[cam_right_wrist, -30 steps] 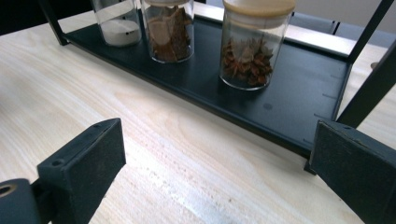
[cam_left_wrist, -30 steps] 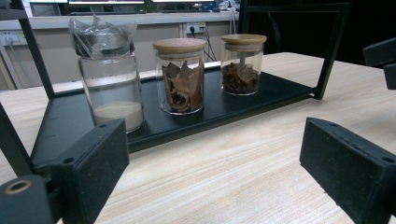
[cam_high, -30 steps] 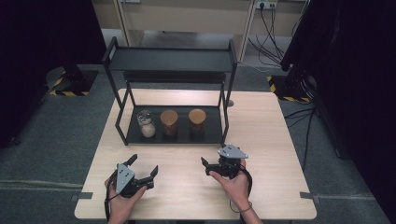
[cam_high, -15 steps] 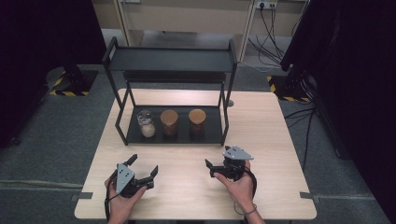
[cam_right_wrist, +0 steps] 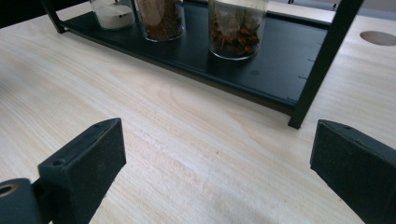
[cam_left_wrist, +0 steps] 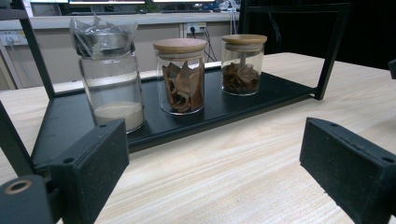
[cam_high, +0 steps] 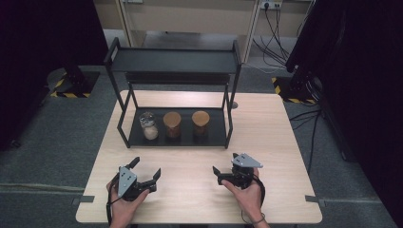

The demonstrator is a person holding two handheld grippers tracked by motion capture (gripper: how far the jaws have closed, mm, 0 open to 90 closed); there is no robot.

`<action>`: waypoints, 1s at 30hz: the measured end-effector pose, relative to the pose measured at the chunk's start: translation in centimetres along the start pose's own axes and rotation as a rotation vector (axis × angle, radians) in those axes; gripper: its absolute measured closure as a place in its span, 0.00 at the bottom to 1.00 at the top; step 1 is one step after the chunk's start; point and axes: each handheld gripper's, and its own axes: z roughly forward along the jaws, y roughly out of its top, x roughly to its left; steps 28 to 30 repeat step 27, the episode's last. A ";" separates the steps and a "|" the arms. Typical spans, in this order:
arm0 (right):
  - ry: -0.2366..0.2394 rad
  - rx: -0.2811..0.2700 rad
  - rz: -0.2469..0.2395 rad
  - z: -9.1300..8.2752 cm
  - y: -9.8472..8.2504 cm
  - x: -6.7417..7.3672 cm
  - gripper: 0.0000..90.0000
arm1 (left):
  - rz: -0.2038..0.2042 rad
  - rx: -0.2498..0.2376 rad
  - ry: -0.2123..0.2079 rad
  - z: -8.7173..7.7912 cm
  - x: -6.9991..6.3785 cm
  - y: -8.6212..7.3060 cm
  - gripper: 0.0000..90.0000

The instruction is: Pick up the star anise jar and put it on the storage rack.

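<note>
wooden lids (cam_left_wrist: pixel 180 45) clear from the left gripper (cam_high: pixel 142 173), cropped from the right gripper (cam_high: pixel 227 170); both fingers wide, empty

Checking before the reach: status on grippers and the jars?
Left gripper and right gripper open, empty, low over the table. Three jars upright on the rack's lower shelf, untouched. Rack post stands near the right-hand jar.

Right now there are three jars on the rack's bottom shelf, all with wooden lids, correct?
Not quite: the left jar has a crinkled plastic cover, as the left gripper view shows. The middle jar and right jar have wooden lids.
</note>
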 end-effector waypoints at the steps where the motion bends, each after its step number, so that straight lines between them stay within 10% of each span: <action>1: -0.001 0.002 0.001 -0.1 -0.2 0.0 0.04 | 0.000 0.001 0.000 0.0 0.0 0.0 0.08; 30: -0.024 -0.028 0.025 -0.6 -2.2 0.1 0.04 | -0.026 0.008 -0.011 0.3 0.1 0.3 0.09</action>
